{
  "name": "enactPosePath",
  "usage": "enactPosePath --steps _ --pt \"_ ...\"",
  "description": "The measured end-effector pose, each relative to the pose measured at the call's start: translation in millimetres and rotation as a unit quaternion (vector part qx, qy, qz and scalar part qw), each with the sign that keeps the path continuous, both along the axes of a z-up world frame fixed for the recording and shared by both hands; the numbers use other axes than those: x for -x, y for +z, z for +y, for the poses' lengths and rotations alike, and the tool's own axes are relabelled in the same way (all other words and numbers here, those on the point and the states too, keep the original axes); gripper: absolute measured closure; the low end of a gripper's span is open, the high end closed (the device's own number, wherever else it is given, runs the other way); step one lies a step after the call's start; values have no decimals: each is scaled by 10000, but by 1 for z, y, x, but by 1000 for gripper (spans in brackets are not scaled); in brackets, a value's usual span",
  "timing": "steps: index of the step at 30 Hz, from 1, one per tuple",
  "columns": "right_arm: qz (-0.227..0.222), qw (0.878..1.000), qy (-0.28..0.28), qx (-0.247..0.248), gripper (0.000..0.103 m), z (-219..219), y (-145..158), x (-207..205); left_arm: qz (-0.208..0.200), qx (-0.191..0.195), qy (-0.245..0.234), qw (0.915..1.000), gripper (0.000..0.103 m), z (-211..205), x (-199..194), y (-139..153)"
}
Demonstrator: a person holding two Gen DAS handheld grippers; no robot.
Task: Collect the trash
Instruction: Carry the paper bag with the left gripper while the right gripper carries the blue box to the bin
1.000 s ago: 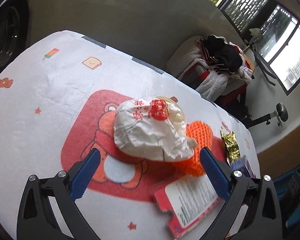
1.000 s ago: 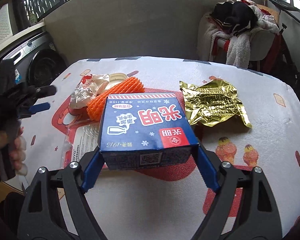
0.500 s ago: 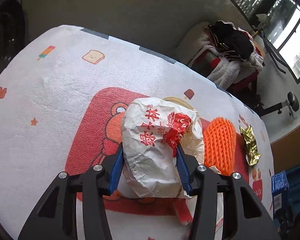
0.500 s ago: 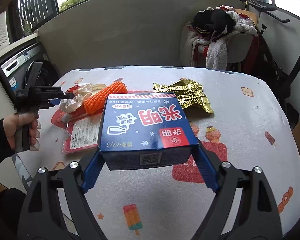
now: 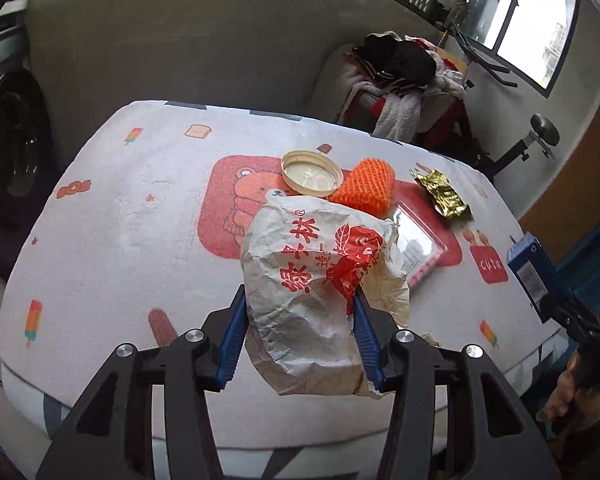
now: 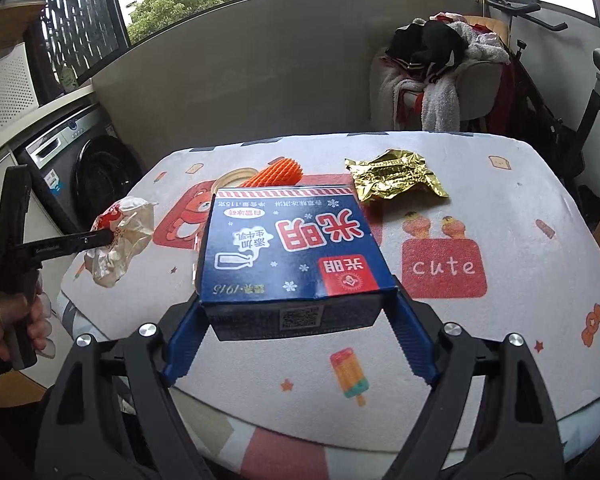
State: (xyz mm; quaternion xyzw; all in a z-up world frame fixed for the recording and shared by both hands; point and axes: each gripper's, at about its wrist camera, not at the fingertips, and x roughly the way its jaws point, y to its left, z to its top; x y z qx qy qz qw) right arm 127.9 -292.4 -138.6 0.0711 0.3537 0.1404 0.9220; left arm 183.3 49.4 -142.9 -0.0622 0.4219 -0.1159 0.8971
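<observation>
I am gripping the crumpled paper wrapper (image 5: pixel 320 280) with my left gripper (image 5: pixel 300 344), its blue pads clenched on either side of the white paper with red print; the wrapper is hanging raised above the near part of the table (image 5: pixel 112 216), not touching the cloth; seen from my right wrist, the same wrapper (image 6: pixel 120 236) is dangling at the tip of the left gripper (image 6: pixel 104 236) over the table's left edge, with my left hand (image 6: pixel 8 320) wrapped around the handle below.

I am clasping the blue milk carton box (image 6: pixel 292 252) in my right gripper (image 6: pixel 296 324); the two blue fingers are pressing against its near corners, and the box is sitting level above the table (image 6: pixel 520 340), lifted off it; in the left wrist view the box (image 5: pixel 530 272) is showing at the far right, past the table's edge.

Lying on the cloth are a round cream lid (image 5: pixel 311 173), an orange foam net (image 5: pixel 366 186) touching it on the right, a flat clear-and-red packet (image 5: pixel 418 246) just in front of the net, and a crumpled gold foil wrapper (image 5: pixel 442 194) near the far right side; a chair piled with clothes (image 6: pixel 436 72) is standing behind the table, and a washing machine (image 6: pixel 84 168) is standing to its left.
</observation>
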Motion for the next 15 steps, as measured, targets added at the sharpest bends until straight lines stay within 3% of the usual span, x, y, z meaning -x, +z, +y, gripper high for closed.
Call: enactPosePath --steps 7,15 --pt "-100 9996 228 102 21 19 2 46 -142 -307 -610 9976 54 -20 85 -8" --pt "-194 9991 352 110 21 29 3 85 -219 -771 -1391 9870 52 -61 159 -36"
